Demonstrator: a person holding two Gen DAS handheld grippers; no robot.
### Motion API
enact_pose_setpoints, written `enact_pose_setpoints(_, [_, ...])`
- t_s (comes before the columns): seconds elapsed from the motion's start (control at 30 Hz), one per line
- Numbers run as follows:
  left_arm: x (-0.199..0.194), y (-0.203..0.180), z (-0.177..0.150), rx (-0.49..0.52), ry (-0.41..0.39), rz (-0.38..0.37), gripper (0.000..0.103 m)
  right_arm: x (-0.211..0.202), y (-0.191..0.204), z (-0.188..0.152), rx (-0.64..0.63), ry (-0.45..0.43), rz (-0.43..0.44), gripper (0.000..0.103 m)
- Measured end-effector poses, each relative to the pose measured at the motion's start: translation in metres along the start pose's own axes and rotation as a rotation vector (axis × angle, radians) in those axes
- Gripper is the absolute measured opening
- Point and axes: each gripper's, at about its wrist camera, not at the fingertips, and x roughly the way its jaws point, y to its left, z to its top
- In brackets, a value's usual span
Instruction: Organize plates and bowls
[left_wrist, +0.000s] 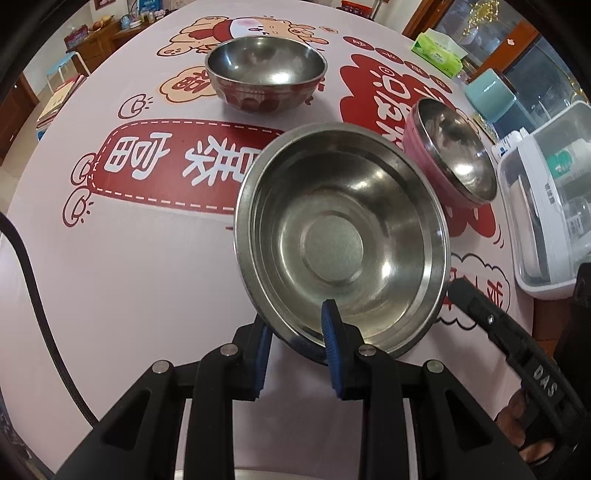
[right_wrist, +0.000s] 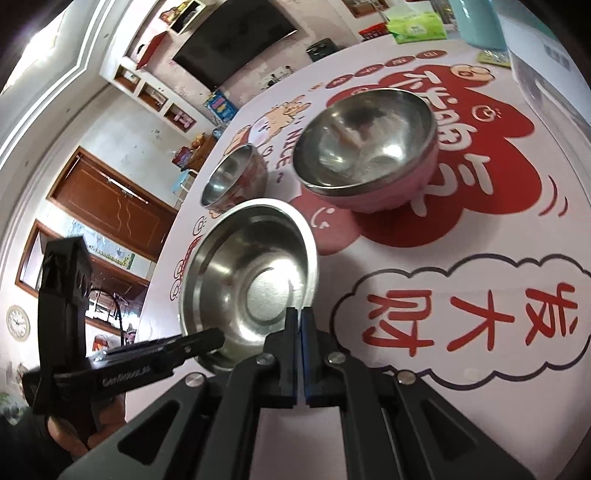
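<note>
Currently the left gripper (left_wrist: 299, 354) clamped the near rim of the steel plate-bowl (left_wrist: 340, 236), tilted off the table (left_wrist: 129, 258); right gripper (right_wrist: 300, 332) was shut, empty, just beside it; pink bowl (left_wrist: 448, 151) ahead-right, likely stacking target; next needs carry and level lowering.

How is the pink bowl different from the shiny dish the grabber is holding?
The pink bowl has a pink outside; the dish is bare steel all over. The pink bowl is deep and rounded; the dish is shallower, with a flat round bottom and a wide rim. The pink bowl sits on the table untouched; the dish is tilted, its rim pinched by the left gripper. Both are shiny metal inside and empty.
</note>
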Motion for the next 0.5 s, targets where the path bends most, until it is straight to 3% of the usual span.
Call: enact_pose_setpoints(0.5, [-0.0028,-0.0034,-0.0066,0.021,0.009,-0.011,0.025,0.0070,-0.0087,-0.0010,0.041,0.016,0.005,0.010])
